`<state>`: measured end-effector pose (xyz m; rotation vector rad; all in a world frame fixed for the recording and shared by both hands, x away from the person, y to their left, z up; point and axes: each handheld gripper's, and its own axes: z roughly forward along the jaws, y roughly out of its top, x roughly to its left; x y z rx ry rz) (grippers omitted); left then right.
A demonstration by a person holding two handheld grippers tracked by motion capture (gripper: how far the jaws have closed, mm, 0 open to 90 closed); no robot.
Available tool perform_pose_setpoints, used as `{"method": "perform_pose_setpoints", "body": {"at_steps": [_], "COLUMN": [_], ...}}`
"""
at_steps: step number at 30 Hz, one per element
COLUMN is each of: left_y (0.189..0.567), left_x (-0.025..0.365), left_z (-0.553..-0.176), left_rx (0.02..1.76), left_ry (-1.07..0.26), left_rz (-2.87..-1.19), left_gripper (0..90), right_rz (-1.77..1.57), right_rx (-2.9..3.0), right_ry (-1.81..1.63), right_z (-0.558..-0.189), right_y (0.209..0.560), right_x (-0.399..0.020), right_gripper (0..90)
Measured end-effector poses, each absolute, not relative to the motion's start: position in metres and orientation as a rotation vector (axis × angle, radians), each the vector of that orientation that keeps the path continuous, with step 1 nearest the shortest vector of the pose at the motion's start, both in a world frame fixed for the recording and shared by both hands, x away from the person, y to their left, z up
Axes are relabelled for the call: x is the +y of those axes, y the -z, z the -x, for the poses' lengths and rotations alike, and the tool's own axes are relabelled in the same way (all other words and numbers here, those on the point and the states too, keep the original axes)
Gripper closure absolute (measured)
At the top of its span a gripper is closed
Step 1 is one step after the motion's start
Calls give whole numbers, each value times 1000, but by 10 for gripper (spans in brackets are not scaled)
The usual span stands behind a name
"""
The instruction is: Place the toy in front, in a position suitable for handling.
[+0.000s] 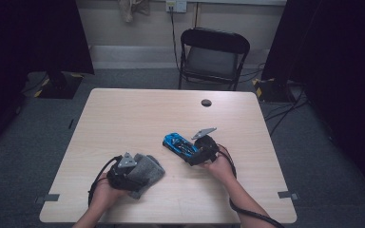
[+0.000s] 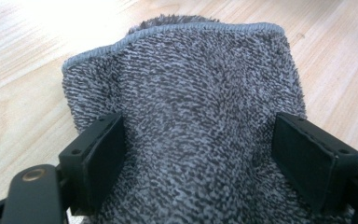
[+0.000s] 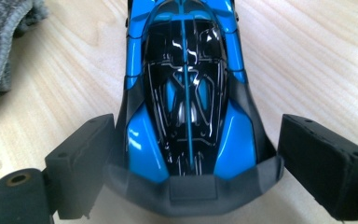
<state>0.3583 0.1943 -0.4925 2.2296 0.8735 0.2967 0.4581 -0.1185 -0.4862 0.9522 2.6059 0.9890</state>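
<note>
R gripper point(image 3: 186, 154) spread wide w/ blue toy car point(image 3: 186, 93) between its jaws, mid-table point(image 1: 138, 114); L gripper point(image 2: 200, 154) jaws apart astride grey cloth point(image 2: 186, 93) near table's front edge, pinch unclear.

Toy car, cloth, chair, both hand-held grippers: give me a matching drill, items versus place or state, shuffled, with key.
Items
1. toy car
2. cloth
3. chair
4. table hole

Place or state
A. grey and fuzzy, lying between the jaws of the left hand-held gripper
B. black, standing on the floor beyond the table's far edge
C. blue and black, its rear end between the open jaws of the right hand-held gripper
D. dark round spot near the table's far edge

Pairs: 1-C, 2-A, 3-B, 4-D
</note>
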Motion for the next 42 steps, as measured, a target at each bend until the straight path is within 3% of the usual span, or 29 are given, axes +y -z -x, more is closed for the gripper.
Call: {"method": "perform_pose_setpoints", "body": {"at_steps": [16,23,31,37,42], "left_y": [493,489,474,469,481], "left_x": [194,192,194,189,177], "left_z": [-358,-358,-358,-361,-360], "left_rx": [874,904,975,990,1042], "left_ry": [-300,-303,-308,-307,-308], "left_rz": [-2226,-2237,-2174,-2153,-2259], "left_gripper": [174,161,161,246,273], "right_rz": [-888,-880,-880,-880,-882], "right_rx": [2565,2508,2502,2500,2499], "right_ry": [-1028,-1109,-1114,-1114,-1114], "right_z": [-449,-445,-443,-443,-443], "right_y": [499,503,503,503,503], "right_x": [-122,-128,-128,-128,-128], "right_gripper": [119,233,240,241,241]}}
